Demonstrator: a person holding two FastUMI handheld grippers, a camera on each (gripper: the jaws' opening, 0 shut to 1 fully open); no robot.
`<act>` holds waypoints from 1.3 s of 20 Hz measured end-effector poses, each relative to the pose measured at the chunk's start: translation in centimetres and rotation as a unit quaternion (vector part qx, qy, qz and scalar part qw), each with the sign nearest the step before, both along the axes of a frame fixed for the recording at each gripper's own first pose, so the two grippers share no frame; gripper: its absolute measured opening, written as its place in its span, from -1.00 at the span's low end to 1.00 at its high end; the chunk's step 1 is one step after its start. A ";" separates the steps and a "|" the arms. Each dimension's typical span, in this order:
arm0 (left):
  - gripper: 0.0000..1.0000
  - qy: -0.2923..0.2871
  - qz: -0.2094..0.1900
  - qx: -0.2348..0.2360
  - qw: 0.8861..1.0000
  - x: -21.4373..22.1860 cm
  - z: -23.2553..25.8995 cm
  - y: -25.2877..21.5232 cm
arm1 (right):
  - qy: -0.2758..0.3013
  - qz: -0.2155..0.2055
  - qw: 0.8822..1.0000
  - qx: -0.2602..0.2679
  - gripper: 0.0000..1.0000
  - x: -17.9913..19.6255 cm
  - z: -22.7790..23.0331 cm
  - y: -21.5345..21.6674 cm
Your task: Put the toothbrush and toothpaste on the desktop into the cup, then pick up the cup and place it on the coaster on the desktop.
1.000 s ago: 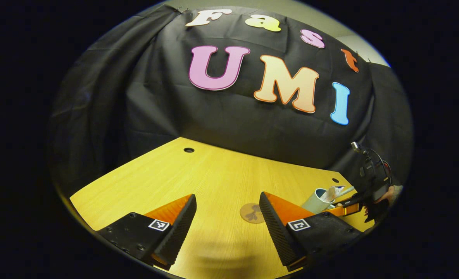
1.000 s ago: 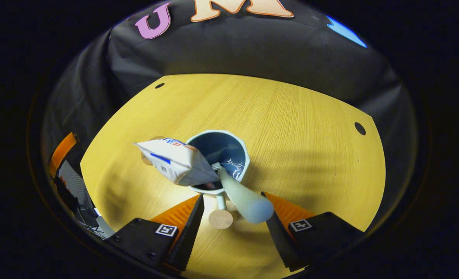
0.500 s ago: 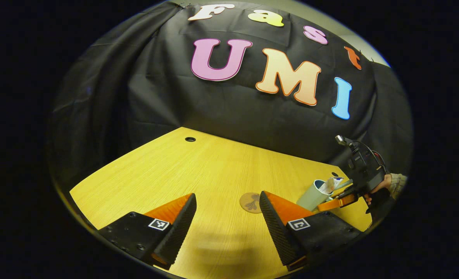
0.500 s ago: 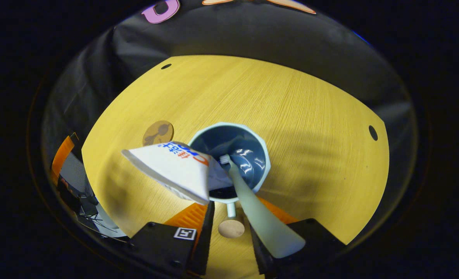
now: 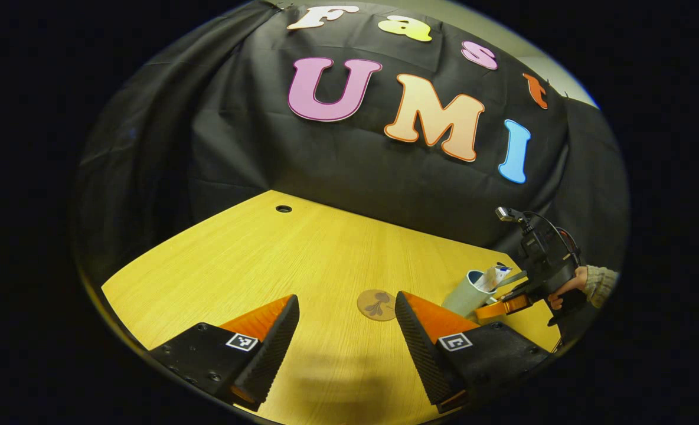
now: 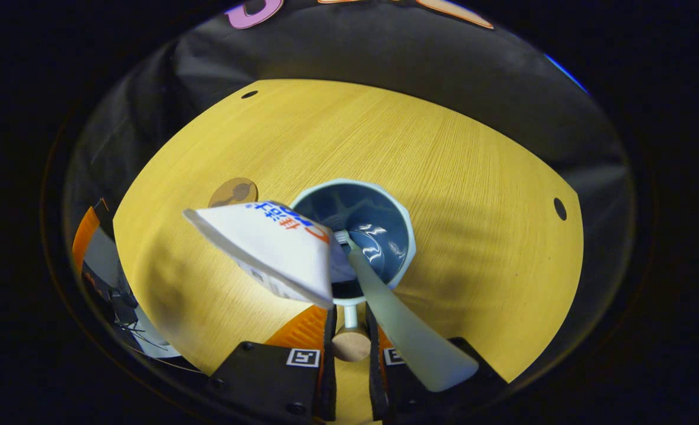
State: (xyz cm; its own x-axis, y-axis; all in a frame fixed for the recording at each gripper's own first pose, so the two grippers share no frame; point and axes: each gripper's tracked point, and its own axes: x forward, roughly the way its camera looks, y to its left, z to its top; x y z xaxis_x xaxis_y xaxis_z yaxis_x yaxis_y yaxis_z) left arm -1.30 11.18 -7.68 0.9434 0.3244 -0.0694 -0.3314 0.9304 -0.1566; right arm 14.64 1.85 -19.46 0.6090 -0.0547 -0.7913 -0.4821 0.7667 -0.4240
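A pale blue cup (image 6: 407, 219) stands on the wooden desktop (image 6: 473, 177), with a white toothpaste tube (image 6: 267, 242) and a pale toothbrush (image 6: 405, 333) leaning out of it. My right gripper (image 6: 350, 349) is shut on the wooden knob of the cup's handle (image 6: 350, 345), one finger on each side. The round brown coaster (image 6: 234, 192) lies to the cup's left, apart from it. In the left gripper view, my left gripper (image 5: 346, 319) hangs open over the desktop with nothing in it, the coaster (image 5: 376, 304) just beyond its fingers and the cup (image 5: 463, 295) to the right.
A hand (image 5: 567, 286) holds the right gripper (image 5: 512, 304) at the desktop's right end. Cable holes (image 5: 283, 208) (image 6: 559, 208) sit near the far corners. The black cloth wall closes off the back. The left gripper (image 6: 98, 254) shows at the desktop's left edge.
My right gripper's fingers have closed from wide open onto the knob of the cup's handle. The left gripper has stayed open and drifted only slightly.
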 end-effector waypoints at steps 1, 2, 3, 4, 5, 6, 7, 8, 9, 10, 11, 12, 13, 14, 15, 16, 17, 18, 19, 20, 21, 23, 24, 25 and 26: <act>0.89 0.001 -0.003 -0.001 1.000 -0.1 -0.1 0.1 | -0.001 0.001 1.000 0.002 -0.55 -0.2 0.1 0.4; 0.88 0.003 -0.005 -0.003 1.000 0.0 -0.3 0.3 | 0.001 0.001 1.000 0.007 -0.55 -0.6 0.0 1.0; 0.88 0.006 -0.008 -0.004 1.000 -0.1 -0.5 0.4 | 0.002 0.002 1.000 0.010 -0.55 -1.0 0.0 1.8; 0.89 0.009 -0.012 -0.004 1.000 -0.1 -0.7 0.7 | 0.000 0.004 1.000 0.011 -0.55 -1.3 -0.1 2.6; 0.89 0.012 -0.016 -0.004 1.000 -0.2 -0.9 1.0 | -0.003 0.007 1.000 0.009 -0.57 -1.4 0.0 3.2; 0.89 0.015 -0.022 -0.005 1.000 -0.2 -1.2 1.3 | -0.006 0.009 1.000 0.006 -0.55 -1.5 0.1 3.7; 0.89 0.018 -0.029 -0.007 0.999 -0.2 -1.4 1.5 | -0.008 0.012 1.000 0.006 -0.55 -1.8 0.1 4.5; 0.88 0.022 -0.035 -0.008 0.999 -0.3 -1.7 1.9 | -0.008 0.011 1.000 0.007 -0.55 -2.1 0.3 5.4; 0.89 0.027 -0.041 -0.009 0.999 -0.5 -1.9 2.3 | -0.007 0.010 1.000 0.009 -0.55 -2.3 0.2 6.3; 0.89 0.030 -0.046 -0.010 0.998 -0.7 -2.0 2.7 | -0.007 0.012 1.000 0.010 -0.55 -2.4 -0.2 7.2; 0.89 0.032 -0.051 -0.008 0.998 -0.9 -2.2 3.1 | -0.008 0.013 1.000 0.009 -0.55 -2.6 -0.6 8.3; 0.89 0.033 -0.056 -0.006 0.998 -1.2 -2.2 3.7 | -0.008 0.014 1.000 0.008 -0.55 -2.7 -0.9 9.3; 0.89 0.033 -0.059 -0.004 0.998 -1.4 -2.3 4.3 | -0.007 0.016 1.000 0.008 -0.55 -2.7 -1.3 10.1; 0.89 0.036 -0.061 -0.004 0.997 -1.5 -2.4 4.9 | -0.005 0.018 1.000 0.009 -0.55 -2.9 -1.7 11.2; 0.89 0.041 -0.062 -0.004 0.997 -1.7 -2.5 5.5 | -0.001 0.019 1.000 0.011 -0.57 -3.0 -2.0 12.2; 0.89 0.044 -0.060 -0.003 0.997 -1.9 -2.8 6.2 | 0.003 0.024 1.000 0.012 -0.55 -3.1 -2.6 13.1; 0.89 0.044 -0.058 -0.001 0.997 -2.2 -2.9 6.8 | 0.006 0.028 1.000 0.011 -0.55 -3.0 -2.9 13.7; 0.89 0.045 -0.056 -0.001 0.997 -2.5 -2.9 7.2 | 0.008 0.032 0.999 0.008 -0.55 -3.1 -3.2 14.3; 0.89 0.046 -0.054 -0.002 0.997 -2.6 -2.8 7.6 | 0.009 0.034 0.999 0.006 -0.55 -2.9 -3.6 15.0; 0.89 0.048 -0.052 -0.003 0.998 -2.6 -3.1 8.1 | 0.010 0.035 0.999 0.006 -0.55 -2.8 -4.0 15.5; 0.89 0.048 -0.051 -0.003 0.998 -2.8 -3.3 8.4 | 0.011 0.034 0.999 0.007 -0.55 -2.6 -4.3 15.7; 0.89 0.052 -0.049 -0.001 0.997 -3.0 -3.4 8.9 | 0.015 0.028 0.999 0.007 -0.55 -2.4 -4.8 16.0; 0.89 0.054 -0.049 0.000 0.997 -2.9 -3.4 9.0 | 0.015 0.027 1.000 0.005 -0.55 -2.4 -4.8 16.0; 0.89 0.056 -0.050 0.000 0.997 -3.0 -3.4 9.2 | 0.015 0.028 0.999 0.002 -0.55 -2.5 -4.7 15.8; 0.89 0.056 -0.051 0.000 0.997 -2.9 -3.4 9.2 | 0.015 0.029 0.999 -0.001 -0.55 -2.4 -4.7 15.9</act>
State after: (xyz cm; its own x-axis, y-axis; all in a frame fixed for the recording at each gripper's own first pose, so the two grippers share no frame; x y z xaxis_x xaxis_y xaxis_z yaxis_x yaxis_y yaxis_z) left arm -4.15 20.34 -11.06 0.9580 0.2264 -0.1762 -0.2497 0.9604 -0.1234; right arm 12.20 17.73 -24.19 0.5867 -0.0216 -0.8095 -0.5382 0.7366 -0.4096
